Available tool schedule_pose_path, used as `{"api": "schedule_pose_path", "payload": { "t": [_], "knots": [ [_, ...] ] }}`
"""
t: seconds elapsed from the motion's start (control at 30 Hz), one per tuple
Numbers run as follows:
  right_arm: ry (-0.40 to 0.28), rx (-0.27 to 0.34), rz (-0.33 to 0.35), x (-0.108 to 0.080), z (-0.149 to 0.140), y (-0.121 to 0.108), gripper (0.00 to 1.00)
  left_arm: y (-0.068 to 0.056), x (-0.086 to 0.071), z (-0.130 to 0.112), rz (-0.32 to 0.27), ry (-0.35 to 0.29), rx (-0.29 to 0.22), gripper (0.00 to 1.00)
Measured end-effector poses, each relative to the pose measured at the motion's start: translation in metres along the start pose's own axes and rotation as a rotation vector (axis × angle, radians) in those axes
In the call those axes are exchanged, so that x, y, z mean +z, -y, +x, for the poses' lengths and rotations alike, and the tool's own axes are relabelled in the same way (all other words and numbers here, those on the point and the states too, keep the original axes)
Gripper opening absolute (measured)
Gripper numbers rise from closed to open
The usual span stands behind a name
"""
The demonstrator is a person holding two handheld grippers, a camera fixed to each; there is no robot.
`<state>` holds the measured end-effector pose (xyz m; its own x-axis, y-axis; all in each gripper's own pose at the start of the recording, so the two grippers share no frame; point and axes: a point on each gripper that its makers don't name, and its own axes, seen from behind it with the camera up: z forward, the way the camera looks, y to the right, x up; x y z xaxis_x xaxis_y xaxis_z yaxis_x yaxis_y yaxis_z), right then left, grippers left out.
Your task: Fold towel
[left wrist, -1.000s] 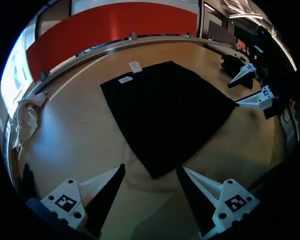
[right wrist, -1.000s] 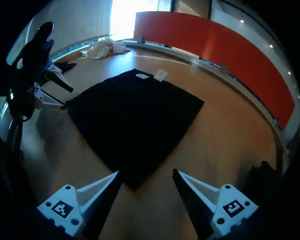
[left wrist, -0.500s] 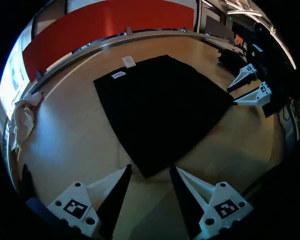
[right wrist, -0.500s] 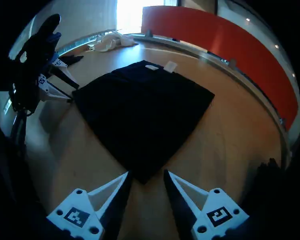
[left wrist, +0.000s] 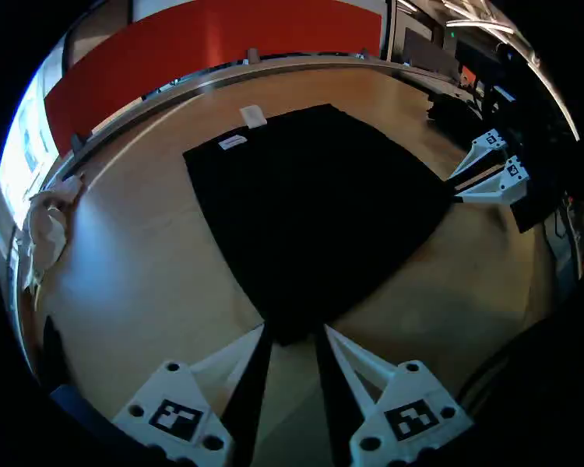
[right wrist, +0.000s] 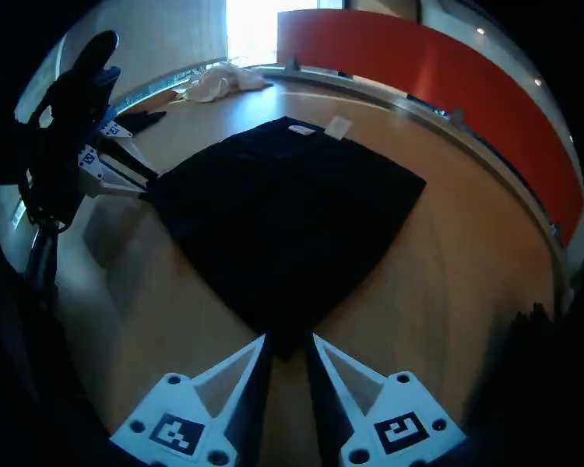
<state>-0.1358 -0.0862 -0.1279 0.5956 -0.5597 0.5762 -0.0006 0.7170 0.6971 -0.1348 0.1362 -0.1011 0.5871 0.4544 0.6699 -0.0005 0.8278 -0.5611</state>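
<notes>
A black towel (left wrist: 315,210) lies spread flat on the wooden table (left wrist: 136,257). Its near corner (left wrist: 292,336) sits between the tips of my left gripper (left wrist: 292,335), whose jaws are narrowed but still show a strip of table between them. In the right gripper view another corner (right wrist: 289,346) of the towel (right wrist: 284,218) lies between the tips of my right gripper (right wrist: 289,341), also narrowed with a small gap. Each gripper also appears in the other's view: the right gripper (left wrist: 457,185) at the towel's right corner, the left gripper (right wrist: 146,187) at its left corner, held by a gloved hand (right wrist: 66,109).
A crumpled white cloth (left wrist: 47,229) lies at the table's far edge, seen also as the white cloth (right wrist: 226,78). A small white card (left wrist: 253,115) lies beside the towel's far edge. A red wall panel (left wrist: 214,47) runs behind the table. Dark objects (left wrist: 448,117) stand at the right.
Both grippers have narrowed steadily, each around a towel corner. The towel has not visibly shifted.
</notes>
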Motion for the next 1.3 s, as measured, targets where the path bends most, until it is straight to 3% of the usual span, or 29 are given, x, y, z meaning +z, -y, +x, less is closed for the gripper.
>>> {"api": "schedule_pose_path", "payload": {
  "t": [0.1, 0.23, 0.37, 0.7, 1.0, 1.3],
  "knots": [
    [0.001, -0.003, -0.006, 0.000, 0.001, 0.000, 0.21, 0.003, 0.000, -0.001, 0.012, 0.002, -0.018, 0.20],
    [0.000, 0.005, -0.017, 0.000, 0.002, 0.000, 0.11, 0.002, 0.000, -0.001, 0.016, 0.002, -0.018, 0.15],
    [0.000, 0.016, -0.024, 0.000, 0.003, 0.000, 0.10, -0.001, -0.001, 0.000, 0.003, 0.006, -0.015, 0.12],
    [-0.031, 0.039, -0.035, -0.013, 0.015, -0.005, 0.10, -0.005, -0.014, 0.011, -0.013, -0.019, -0.063, 0.12],
    [-0.050, 0.012, -0.036, -0.040, 0.035, -0.004, 0.10, -0.004, -0.036, 0.030, -0.015, -0.043, -0.077, 0.12],
    [-0.069, -0.030, -0.031, -0.075, 0.058, -0.001, 0.10, -0.010, -0.072, 0.047, -0.038, -0.057, -0.091, 0.12]
  ]
}}
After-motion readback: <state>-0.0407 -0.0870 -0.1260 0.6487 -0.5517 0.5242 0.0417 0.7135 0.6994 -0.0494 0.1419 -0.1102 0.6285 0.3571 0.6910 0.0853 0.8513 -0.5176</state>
